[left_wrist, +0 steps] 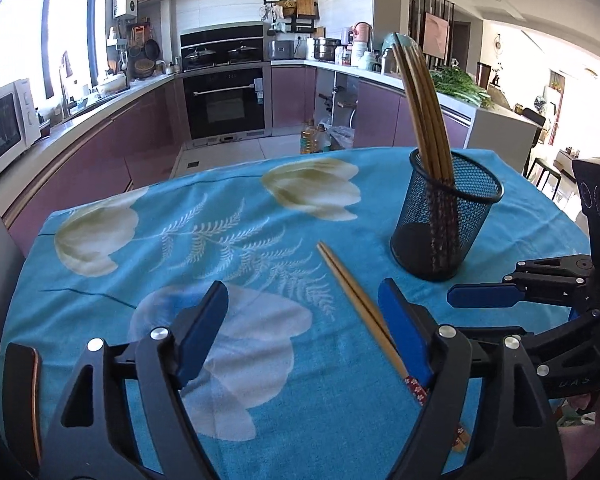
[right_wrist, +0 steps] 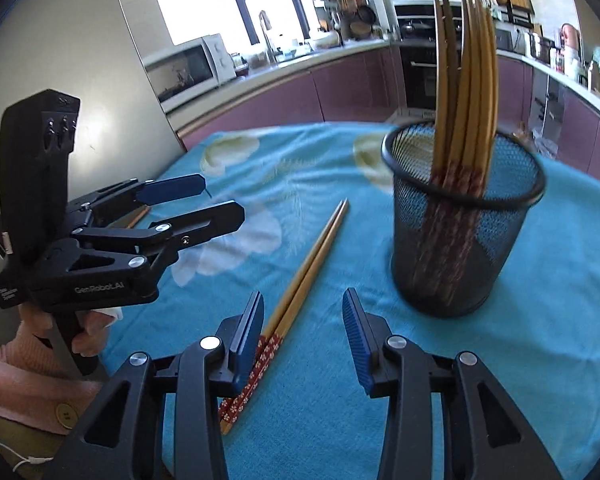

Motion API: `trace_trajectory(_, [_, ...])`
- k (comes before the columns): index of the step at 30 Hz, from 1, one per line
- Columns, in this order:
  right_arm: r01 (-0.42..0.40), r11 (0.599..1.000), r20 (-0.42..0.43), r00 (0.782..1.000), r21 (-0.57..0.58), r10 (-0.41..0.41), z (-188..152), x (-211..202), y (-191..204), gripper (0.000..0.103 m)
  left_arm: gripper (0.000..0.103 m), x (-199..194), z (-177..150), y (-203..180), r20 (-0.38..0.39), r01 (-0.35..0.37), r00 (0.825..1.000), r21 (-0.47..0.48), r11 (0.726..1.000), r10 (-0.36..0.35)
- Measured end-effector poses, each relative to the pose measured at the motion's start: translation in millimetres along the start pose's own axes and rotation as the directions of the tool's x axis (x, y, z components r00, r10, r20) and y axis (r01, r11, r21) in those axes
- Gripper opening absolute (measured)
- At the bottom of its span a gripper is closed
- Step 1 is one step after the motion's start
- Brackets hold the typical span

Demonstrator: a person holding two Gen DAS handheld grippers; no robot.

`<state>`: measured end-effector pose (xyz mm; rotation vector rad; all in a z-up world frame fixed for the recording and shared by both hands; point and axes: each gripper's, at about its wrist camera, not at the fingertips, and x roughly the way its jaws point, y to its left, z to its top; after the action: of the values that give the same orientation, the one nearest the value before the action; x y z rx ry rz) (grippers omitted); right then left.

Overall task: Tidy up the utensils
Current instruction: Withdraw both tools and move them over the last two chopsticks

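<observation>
A black mesh cup (left_wrist: 446, 216) stands on the blue floral tablecloth (left_wrist: 220, 240) and holds several wooden chopsticks (left_wrist: 420, 112); it also shows in the right wrist view (right_wrist: 464, 240). A pair of chopsticks (left_wrist: 356, 300) with red patterned ends lies flat on the cloth, left of the cup, also in the right wrist view (right_wrist: 304, 280). My left gripper (left_wrist: 304, 320) is open and empty, its right finger beside the pair. My right gripper (right_wrist: 304, 332) is open and empty, its left finger next to the pair's red ends.
The right gripper (left_wrist: 500, 294) shows at the right edge of the left wrist view; the left gripper (right_wrist: 204, 200) shows at left in the right wrist view. The table's far edge drops to the kitchen floor, with bottles (left_wrist: 316, 136) and purple cabinets (left_wrist: 100, 152) beyond.
</observation>
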<state>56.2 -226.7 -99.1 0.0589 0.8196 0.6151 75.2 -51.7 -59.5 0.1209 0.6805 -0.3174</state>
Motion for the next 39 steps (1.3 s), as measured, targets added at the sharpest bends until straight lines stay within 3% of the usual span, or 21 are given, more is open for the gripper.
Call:
trace_trajectory(24, [0.092, 0.996, -0.049, 0.995, 0.0, -0.092, -7.6, 22.2, 7.7, 0.038, 0.073, 23.4, -23.7, -1.6, -0.094, 0.008, 0.995, -0.021, 1.0, -0.01])
trace_trajectory(39, [0.083, 0.996, -0.057, 0.995, 0.039, -0.081, -7.7, 15.6, -6.3, 0.035, 0.061, 50.8, -17.1, -23.0, -0.183, 0.108, 0.977, -0.003, 0.994, -0.107])
